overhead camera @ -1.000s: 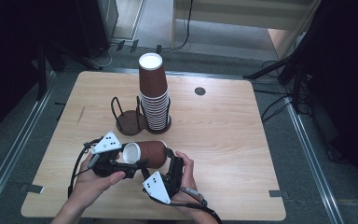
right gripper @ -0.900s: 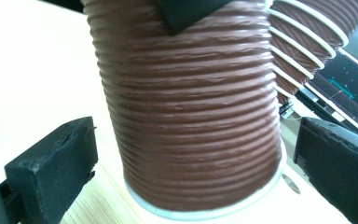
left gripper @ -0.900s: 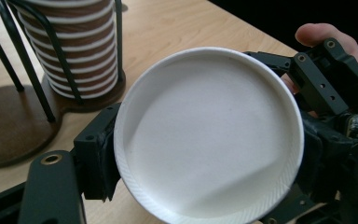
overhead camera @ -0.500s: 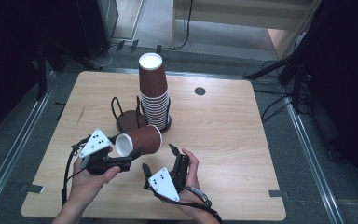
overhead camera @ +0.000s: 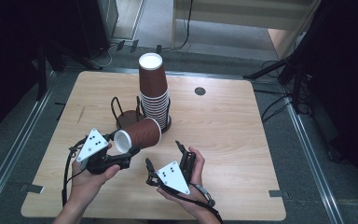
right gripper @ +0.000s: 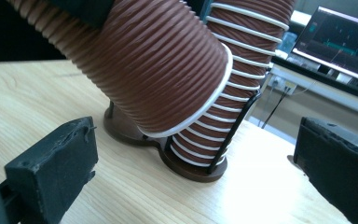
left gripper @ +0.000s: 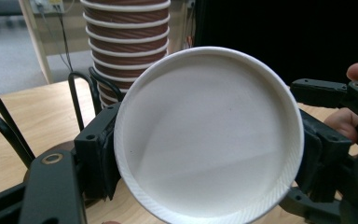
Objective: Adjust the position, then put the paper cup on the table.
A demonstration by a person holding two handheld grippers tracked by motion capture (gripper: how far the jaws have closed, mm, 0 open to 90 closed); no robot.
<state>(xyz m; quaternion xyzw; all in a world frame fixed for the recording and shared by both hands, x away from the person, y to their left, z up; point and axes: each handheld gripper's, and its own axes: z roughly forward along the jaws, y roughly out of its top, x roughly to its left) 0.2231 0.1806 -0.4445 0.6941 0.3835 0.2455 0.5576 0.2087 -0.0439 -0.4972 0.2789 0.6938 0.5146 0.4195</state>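
Observation:
A tall stack of brown ribbed paper cups (overhead camera: 154,91) stands in a dark wire holder (overhead camera: 168,122) at the table's middle. My left gripper (overhead camera: 125,151) is shut on one single brown cup (overhead camera: 142,133), held on its side above the table just in front of the stack. In the left gripper view that cup's white inside (left gripper: 205,121) faces the camera between both jaws. To its right, my right gripper (overhead camera: 165,164) stands open and holds nothing. In the right gripper view the held cup (right gripper: 158,60) hangs above and ahead of the open jaws, with the stack (right gripper: 244,79) behind it.
An empty wire loop of the holder (overhead camera: 121,112) stands left of the stack. A small dark round hole (overhead camera: 200,91) marks the wooden table (overhead camera: 242,140) at the back right. Black stands and cables surround the table on the floor.
The left gripper has lifted the single cup and carried it slightly toward the stack, its mouth turned toward the person. The right gripper has stayed low, now apart from the cup.

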